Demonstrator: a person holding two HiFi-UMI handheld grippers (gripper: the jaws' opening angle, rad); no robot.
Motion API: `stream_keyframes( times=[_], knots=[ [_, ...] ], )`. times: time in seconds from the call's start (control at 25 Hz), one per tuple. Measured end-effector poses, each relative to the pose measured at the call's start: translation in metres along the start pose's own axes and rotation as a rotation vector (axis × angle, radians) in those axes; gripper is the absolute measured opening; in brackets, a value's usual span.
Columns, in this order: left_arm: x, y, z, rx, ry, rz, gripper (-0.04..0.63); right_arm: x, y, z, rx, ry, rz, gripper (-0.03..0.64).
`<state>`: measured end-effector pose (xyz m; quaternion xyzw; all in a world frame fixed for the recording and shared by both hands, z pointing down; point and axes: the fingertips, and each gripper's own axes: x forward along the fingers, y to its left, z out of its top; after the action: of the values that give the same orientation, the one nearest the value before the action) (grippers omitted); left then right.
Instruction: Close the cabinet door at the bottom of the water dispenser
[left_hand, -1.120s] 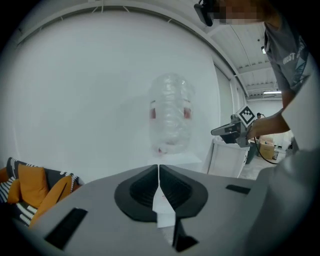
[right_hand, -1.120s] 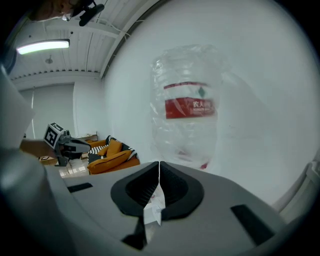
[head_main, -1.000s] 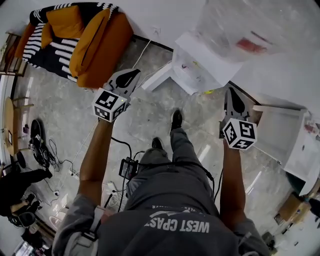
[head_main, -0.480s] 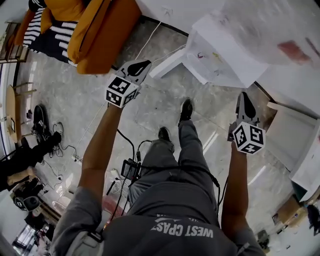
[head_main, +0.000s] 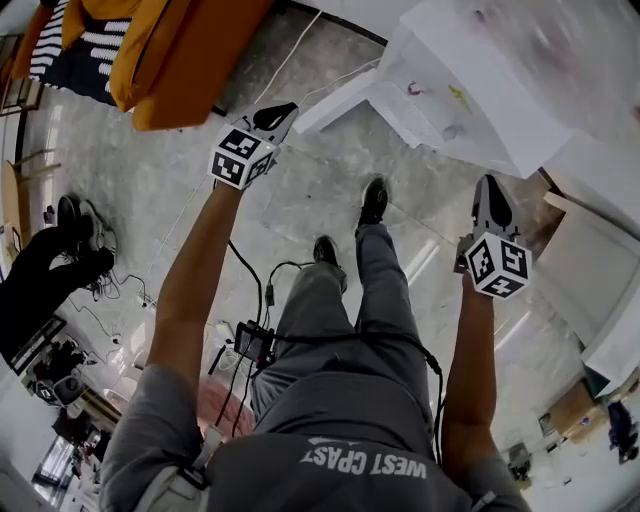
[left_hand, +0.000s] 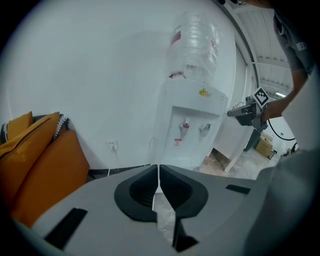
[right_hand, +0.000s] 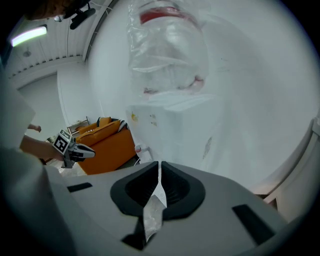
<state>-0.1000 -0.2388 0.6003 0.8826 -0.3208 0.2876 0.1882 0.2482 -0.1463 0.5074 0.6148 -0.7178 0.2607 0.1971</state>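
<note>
Moved: left gripper and right gripper, both lower than before.
Jaws: both pairs closed, empty.
Cabinet door: open, swung out from water dispenser.

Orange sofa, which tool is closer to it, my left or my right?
Left. The left tool hangs near the orange sofa; the right tool is far off, beyond the water dispenser.

Both grippers — left gripper, right gripper — jaws together

Smooth white plastic dispenser, glossy stone floor
</note>
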Motion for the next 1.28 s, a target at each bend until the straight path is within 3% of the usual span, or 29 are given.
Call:
stream_keyframes(
  times=[0.64,0.72,1.04,1.28],
  knots=[
    [0.091,0.041,-0.138,-0.113,0.191,-0.012,0.032,0.05,-0.008,-0.082,0.017,0.081,0.008,0.048],
    [0.101,0.043,-0.15,-0.139,0.206,-0.013,0.066,0.054,-0.011,-0.09,0.02,0.089,0.003,0.084],
    [0.131,0.046,-0.185,-0.187,0.272,-0.016,0.184,0.059,-0.021,-0.115,0.03,0.111,-0.004,0.092],
    [0.147,0.038,-0.21,-0.19,0.328,-0.049,0.221,0.061,-0.028,-0.131,0.028,0.131,-0.006,0.092]
  ],
)
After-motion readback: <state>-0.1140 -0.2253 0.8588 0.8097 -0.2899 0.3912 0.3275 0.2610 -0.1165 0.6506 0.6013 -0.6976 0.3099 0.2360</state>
